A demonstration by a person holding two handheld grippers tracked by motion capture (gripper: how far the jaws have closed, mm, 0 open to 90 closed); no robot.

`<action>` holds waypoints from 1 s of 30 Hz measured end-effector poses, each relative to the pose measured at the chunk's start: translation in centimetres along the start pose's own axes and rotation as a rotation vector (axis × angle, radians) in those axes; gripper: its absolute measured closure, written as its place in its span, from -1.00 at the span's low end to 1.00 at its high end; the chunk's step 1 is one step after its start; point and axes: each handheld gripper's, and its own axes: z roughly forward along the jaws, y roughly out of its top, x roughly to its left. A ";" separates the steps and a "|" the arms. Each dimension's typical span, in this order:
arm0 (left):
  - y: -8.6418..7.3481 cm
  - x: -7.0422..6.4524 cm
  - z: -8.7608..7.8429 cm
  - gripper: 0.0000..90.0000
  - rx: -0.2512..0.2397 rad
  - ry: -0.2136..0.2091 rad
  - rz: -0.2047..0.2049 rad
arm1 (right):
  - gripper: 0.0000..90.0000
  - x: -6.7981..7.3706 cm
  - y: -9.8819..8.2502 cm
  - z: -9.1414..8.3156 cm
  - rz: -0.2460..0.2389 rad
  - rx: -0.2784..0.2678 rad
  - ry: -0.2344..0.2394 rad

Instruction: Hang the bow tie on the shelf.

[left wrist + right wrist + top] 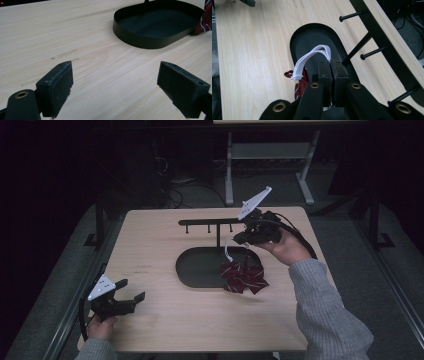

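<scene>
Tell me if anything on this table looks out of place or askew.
The red striped bow lies crumpled half over the black tray's rim, partly spilling onto the table. Its white strap is pinched in the right gripper, so it hangs unevenly. The left gripper sits open, away from it.

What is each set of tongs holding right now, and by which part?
The right tongs are shut on the white strap of the red bow. The left tongs stand open, holding nothing.

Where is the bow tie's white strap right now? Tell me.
In the right gripper view, the white strap loops up from the red bow tie into the shut right gripper, above the black tray, near the stand's pegs.
</scene>
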 end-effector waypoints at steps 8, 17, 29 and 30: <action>0.0 0.0 0.0 -0.71 -0.003 -0.001 -0.001 | 0.94 -0.8 0.8 0.1 0.004 0.007 0.004; 0.0 0.0 0.0 -0.71 -0.003 -0.004 -0.001 | 0.94 -1.5 1.5 0.4 -0.004 0.025 -0.001; 0.0 0.1 -0.1 -0.71 -0.006 0.003 -0.001 | 0.94 -2.3 2.4 0.4 0.007 0.020 -0.006; 0.0 0.1 -0.1 -0.71 -0.005 0.003 0.000 | 0.94 -2.4 2.4 0.4 0.005 0.024 -0.005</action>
